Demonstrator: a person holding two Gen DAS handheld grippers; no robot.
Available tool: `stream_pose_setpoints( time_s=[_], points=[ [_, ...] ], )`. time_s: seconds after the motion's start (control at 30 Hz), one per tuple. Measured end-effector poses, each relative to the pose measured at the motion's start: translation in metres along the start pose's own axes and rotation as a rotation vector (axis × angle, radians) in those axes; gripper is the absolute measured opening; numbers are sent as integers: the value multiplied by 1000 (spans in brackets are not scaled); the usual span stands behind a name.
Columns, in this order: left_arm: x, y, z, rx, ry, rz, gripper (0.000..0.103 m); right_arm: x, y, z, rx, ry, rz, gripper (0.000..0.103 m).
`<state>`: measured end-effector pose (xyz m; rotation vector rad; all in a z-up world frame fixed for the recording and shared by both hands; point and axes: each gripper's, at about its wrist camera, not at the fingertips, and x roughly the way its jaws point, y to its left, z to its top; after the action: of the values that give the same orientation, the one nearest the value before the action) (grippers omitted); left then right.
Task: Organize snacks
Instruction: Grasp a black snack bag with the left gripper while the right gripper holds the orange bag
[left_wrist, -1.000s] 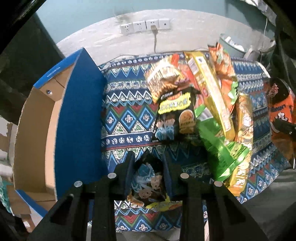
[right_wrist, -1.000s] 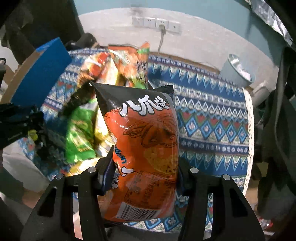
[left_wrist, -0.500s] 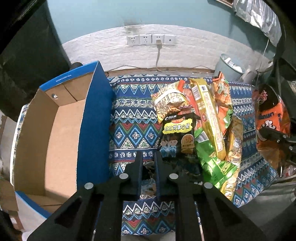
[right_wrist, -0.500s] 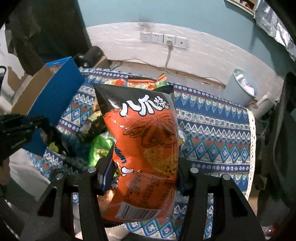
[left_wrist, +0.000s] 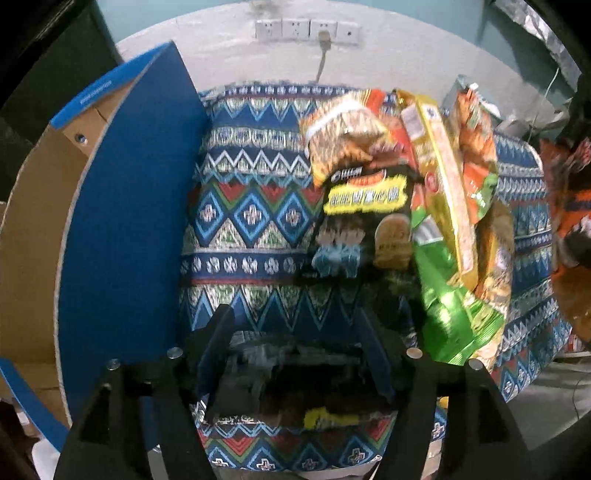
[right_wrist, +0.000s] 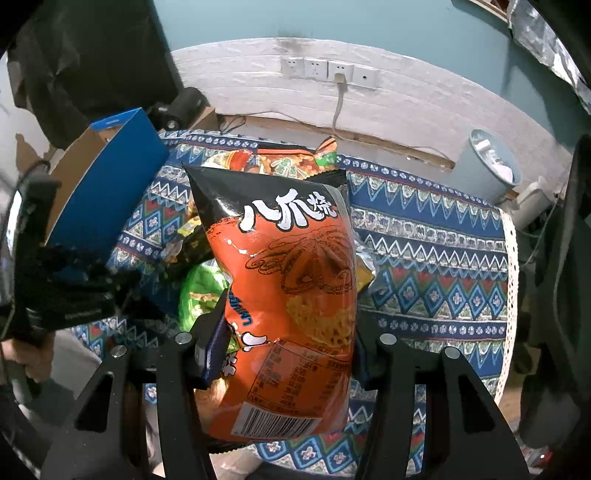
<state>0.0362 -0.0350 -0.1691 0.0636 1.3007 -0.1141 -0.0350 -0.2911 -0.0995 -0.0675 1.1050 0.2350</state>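
Since half a second ago our left hand-held gripper (left_wrist: 295, 332) has spread wide, released over a dark packet (left_wrist: 291, 373) on the table (left_wrist: 251, 221); our right hand-held gripper (right_wrist: 286, 332) keeps grasping the orange bag (right_wrist: 291, 295), lifted for the blue box (left_wrist: 125, 221).

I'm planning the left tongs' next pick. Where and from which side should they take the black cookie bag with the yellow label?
Grip the black cookie bag at its near bottom edge, coming in low from the front. It lies flat on the patterned cloth with that edge toward the left tongs and uncovered. The green bag crowds its right side; the noodle pack overlaps its top.
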Motion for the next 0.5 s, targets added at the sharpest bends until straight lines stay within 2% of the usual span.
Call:
stream_pose_setpoints(
  time_s=[0.23, 0.43, 0.5],
  points=[
    [28, -6, -17, 17, 122, -5, 70, 2, -4, -2, 10, 10, 4, 54],
    [12, -1, -20, 21, 123, -22, 71, 1, -2, -5, 3, 12, 17, 54],
    [3, 4, -22, 12, 119, -31, 79, 1, -1, -6, 0, 12, 19, 54]
  ],
)
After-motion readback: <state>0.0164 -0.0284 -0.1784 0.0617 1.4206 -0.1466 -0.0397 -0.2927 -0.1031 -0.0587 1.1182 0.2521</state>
